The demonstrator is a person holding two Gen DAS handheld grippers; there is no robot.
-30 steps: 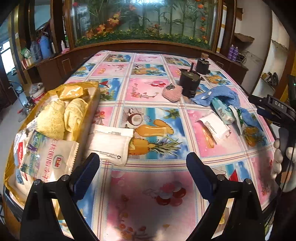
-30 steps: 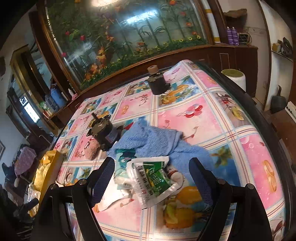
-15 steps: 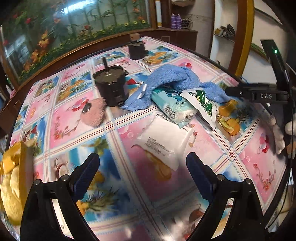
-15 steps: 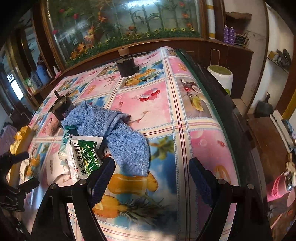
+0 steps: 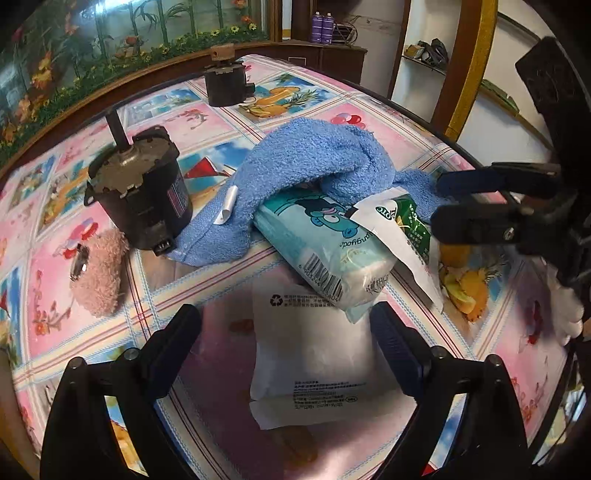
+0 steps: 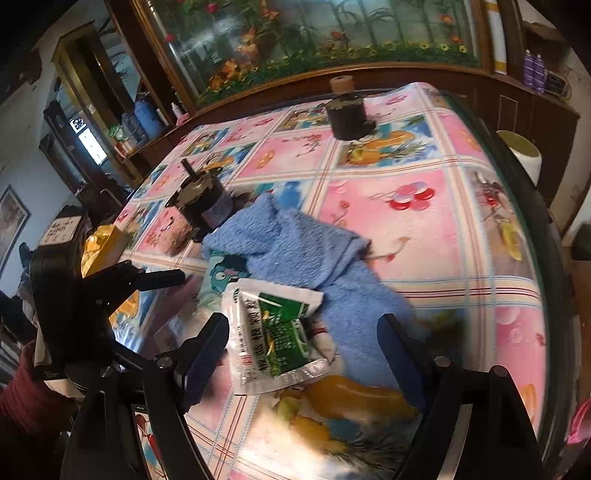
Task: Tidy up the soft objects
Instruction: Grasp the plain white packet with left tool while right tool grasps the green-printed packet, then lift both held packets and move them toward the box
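- Jaws of the left gripper [image 5: 286, 332] are gaping apart around the near white packet [image 5: 308, 363] lying on the counter [image 5: 517, 354], likely lining up a grab.
- Right gripper [image 6: 303, 345] is hovering, jaws apart and empty, over the green sachet [image 6: 275, 334] beside the blue towel [image 6: 295, 240].

home: aquarium [image 6: 332, 33], fruit-print tablecloth [image 6: 406, 206]

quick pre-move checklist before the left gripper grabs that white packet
1. Left gripper open: ok, jaws spread wide.
2. White packet between the jaws: ok, centred.
3. Packet free to lift: not ok, the tissue pack lies across its far end.
4. Blue towel clear of the packet: ok, it drapes only over the tissue pack.
5. Right gripper out of the way: ok, open over the green sachet, beside.
6. Fingers touching the table: cannot tell.
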